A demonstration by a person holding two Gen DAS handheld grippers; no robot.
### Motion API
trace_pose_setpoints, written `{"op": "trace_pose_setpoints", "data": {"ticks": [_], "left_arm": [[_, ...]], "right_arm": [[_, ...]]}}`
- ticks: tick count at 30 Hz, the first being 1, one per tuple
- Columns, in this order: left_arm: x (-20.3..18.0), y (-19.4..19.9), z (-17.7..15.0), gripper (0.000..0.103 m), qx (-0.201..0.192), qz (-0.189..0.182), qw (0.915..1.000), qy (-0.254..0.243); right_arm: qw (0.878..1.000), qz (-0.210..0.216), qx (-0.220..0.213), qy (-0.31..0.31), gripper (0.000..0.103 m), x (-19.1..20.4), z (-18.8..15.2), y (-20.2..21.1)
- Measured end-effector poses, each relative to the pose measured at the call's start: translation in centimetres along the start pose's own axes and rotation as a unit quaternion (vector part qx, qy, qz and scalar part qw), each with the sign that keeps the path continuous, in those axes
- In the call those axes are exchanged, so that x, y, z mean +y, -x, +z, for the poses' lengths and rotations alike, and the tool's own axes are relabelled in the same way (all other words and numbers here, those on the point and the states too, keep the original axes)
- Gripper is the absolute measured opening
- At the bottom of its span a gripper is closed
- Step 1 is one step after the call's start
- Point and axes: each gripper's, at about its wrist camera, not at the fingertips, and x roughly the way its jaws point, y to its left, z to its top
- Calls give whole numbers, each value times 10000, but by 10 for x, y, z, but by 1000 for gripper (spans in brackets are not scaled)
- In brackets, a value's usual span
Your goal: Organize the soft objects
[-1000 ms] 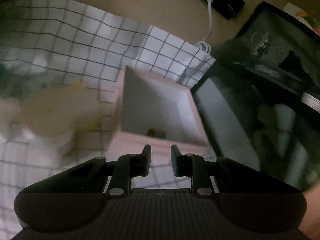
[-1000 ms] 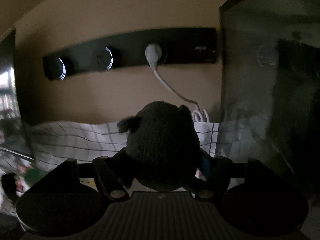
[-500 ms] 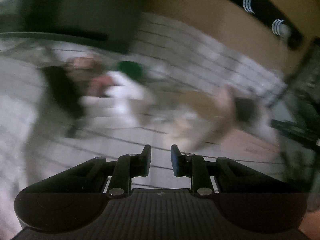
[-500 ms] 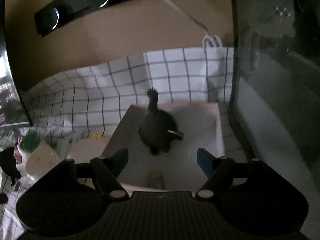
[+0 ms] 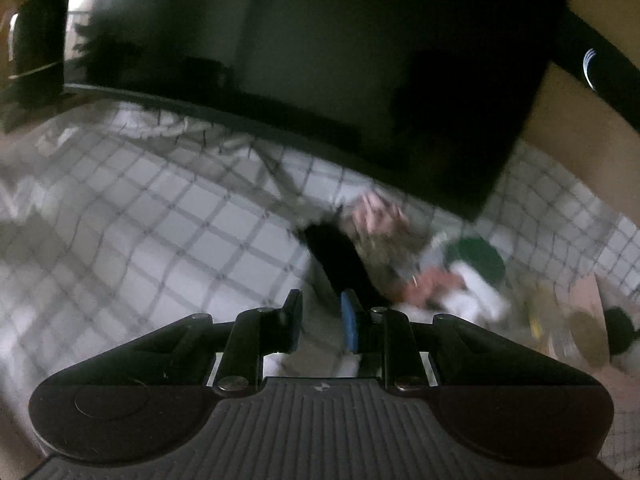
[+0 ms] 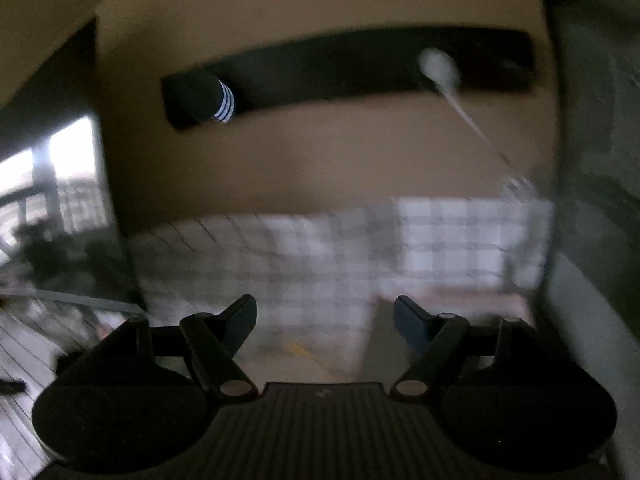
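Both tools, left tool (image 5: 319,321) and right tool (image 6: 325,322), gape empty; blurred soft toys (image 5: 400,260) unclear.

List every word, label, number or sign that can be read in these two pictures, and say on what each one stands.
None can be read.
The small pale mark on the left gripper body is too small to read.
The heap of soft toys on the checked cloth is too blurred to show any label.

No words, labels, brand names or numbers could be read in either view. Both pictures were dim and smeared by blur. The only mark was a small round emblem (image 5: 319,388) at the lower middle of the frame on the ribbed gripper body, too small to make out.
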Motion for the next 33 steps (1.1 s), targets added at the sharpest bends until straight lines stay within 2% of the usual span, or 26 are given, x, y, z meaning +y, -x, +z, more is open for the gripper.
{"op": "trace_pose_setpoints", "data": {"ticks": [4, 6, 8, 12, 14, 16, 19, 22, 26, 28, 30, 33], "left_arm": [[30, -24, 26, 24, 145, -535, 9975, 441], [36, -40, 30, 24, 342, -780, 9951, 511], [39, -51, 40, 24, 540, -879, 9945, 199], [42, -54, 72, 24, 500, -650, 9943, -686], [44, -53, 84, 24, 465, -644, 9932, -855], [42, -54, 87, 24, 529, -832, 9916, -840], [38, -67, 76, 24, 924, -1180, 9860, -730], [32, -82, 62, 24, 1228, -1221, 9830, -614], [28, -95, 44, 24, 1386, -1293, 9818, -67], [27, -101, 34, 24, 1328, -1275, 9827, 208], [23, -106, 27, 24, 1109, -1208, 9853, 478], [23, -114, 19, 24, 766, -1023, 9883, 836]], "right_arm": [[9984, 508, -150, -189, 77, 66, 36, -16], [9981, 581, -134, -136, 77, 100, 49, -28], [9980, 587, -67, -210, 77, 128, 59, -39], [9964, 743, 289, -285, 77, 167, 72, -54], [9948, 911, 331, -313, 77, 181, 77, -55], [9952, 932, 246, -162, 77, 193, 79, -53], [9958, 852, 141, 291, 77, 207, 77, -48], [9936, 771, 292, 768, 77, 219, 73, -47], [9876, 656, 334, 1389, 77, 220, 64, -41], [9836, 639, 416, 1633, 77, 216, 55, -42], [9793, 690, 627, 1796, 77, 209, 43, -45], [9701, 1014, 1010, 1960, 77, 196, 15, -55]]}}
